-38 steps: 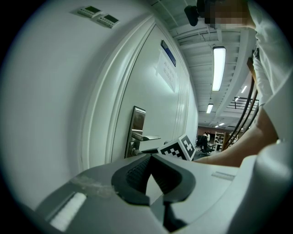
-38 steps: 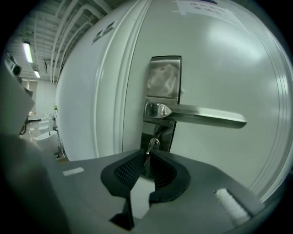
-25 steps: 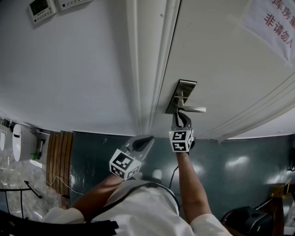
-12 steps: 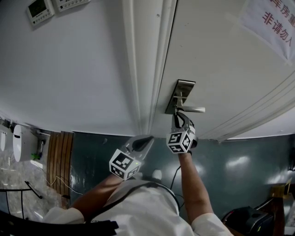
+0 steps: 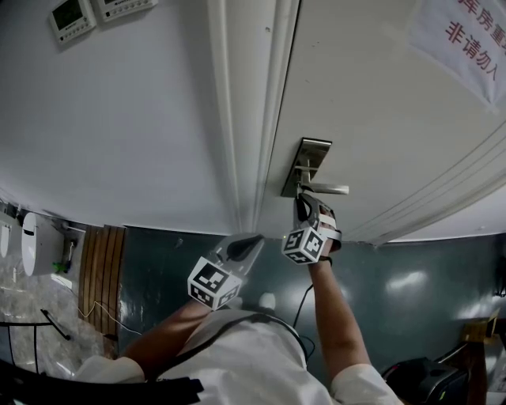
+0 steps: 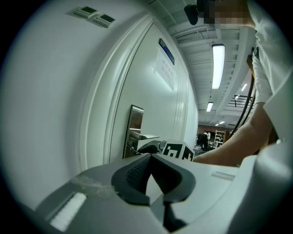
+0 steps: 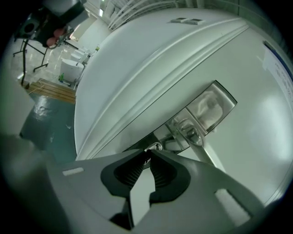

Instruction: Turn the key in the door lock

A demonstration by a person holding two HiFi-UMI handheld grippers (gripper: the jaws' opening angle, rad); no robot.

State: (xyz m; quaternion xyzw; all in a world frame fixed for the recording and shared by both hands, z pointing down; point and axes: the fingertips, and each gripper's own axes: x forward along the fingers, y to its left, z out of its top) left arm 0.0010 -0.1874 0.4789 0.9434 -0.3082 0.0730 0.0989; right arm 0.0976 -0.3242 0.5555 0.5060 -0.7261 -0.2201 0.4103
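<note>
A steel lock plate (image 5: 307, 162) with a lever handle (image 5: 328, 189) sits on the white door (image 5: 379, 103). My right gripper (image 5: 303, 198) reaches up to the plate just under the handle. In the right gripper view its tips (image 7: 147, 154) pinch the small metal key (image 7: 154, 147), which sticks out of the keyhole in the plate (image 7: 208, 107). My left gripper (image 5: 251, 239) hangs back by the door frame with its tips together and nothing in it; in its own view (image 6: 149, 156) it looks along the door at the plate (image 6: 135, 121).
The moulded door frame (image 5: 253, 119) runs just left of the lock. A paper notice (image 5: 466, 39) hangs on the door and control panels (image 5: 69, 16) on the wall. Below lie a teal floor, wooden slats (image 5: 99, 269) and a dark bag (image 5: 427, 380).
My right gripper has rolled about its own line while holding the key; its marker cube now shows tilted. The left gripper has stayed where it was.
</note>
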